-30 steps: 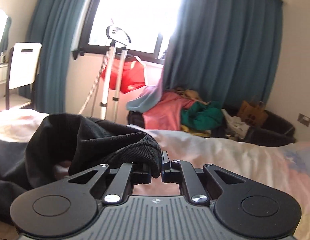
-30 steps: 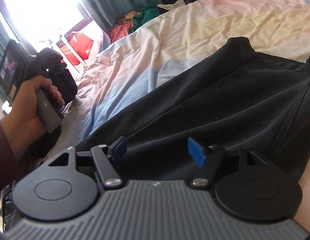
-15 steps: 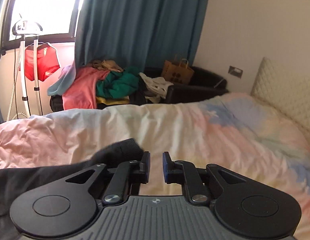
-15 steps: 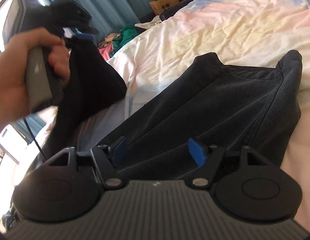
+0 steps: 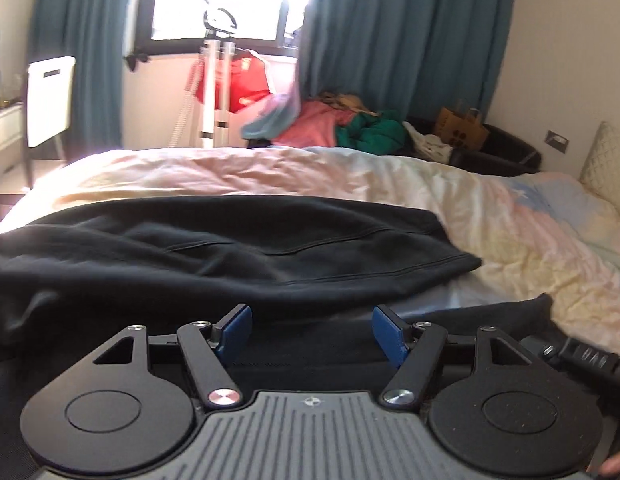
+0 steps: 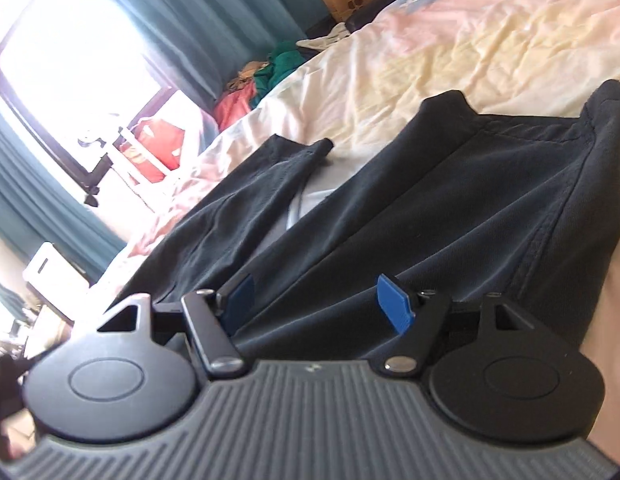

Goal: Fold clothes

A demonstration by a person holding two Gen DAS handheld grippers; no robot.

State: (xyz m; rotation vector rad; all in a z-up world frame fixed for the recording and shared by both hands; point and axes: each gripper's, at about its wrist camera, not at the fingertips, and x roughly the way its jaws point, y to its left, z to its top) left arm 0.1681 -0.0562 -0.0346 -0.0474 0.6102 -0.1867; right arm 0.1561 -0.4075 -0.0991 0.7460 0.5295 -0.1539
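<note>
A dark navy garment (image 5: 238, 248) lies spread on the pastel quilt of the bed (image 5: 529, 232). In the left wrist view one part of it stretches across the bed, its hem end pointing right. My left gripper (image 5: 311, 330) hovers over the near cloth; its jaws are opening and the blue pads press on nothing. In the right wrist view the same garment (image 6: 449, 208) shows as two dark lengths with a strip of quilt between them. My right gripper (image 6: 315, 300) stands open just above the nearer length, gripping nothing.
A heap of pink and green clothes (image 5: 349, 128) lies beyond the bed's far side, beside a brown paper bag (image 5: 461, 128) on a dark seat. A stand with a red shirt (image 5: 238, 80) is by the window. A white chair (image 5: 50, 96) stands at the left.
My left gripper, shut on a bunch of the dark cloth and lifted a second ago, swung across, let the cloth go and opened. The cloth now lies flat on the bed. The right gripper stayed open.
</note>
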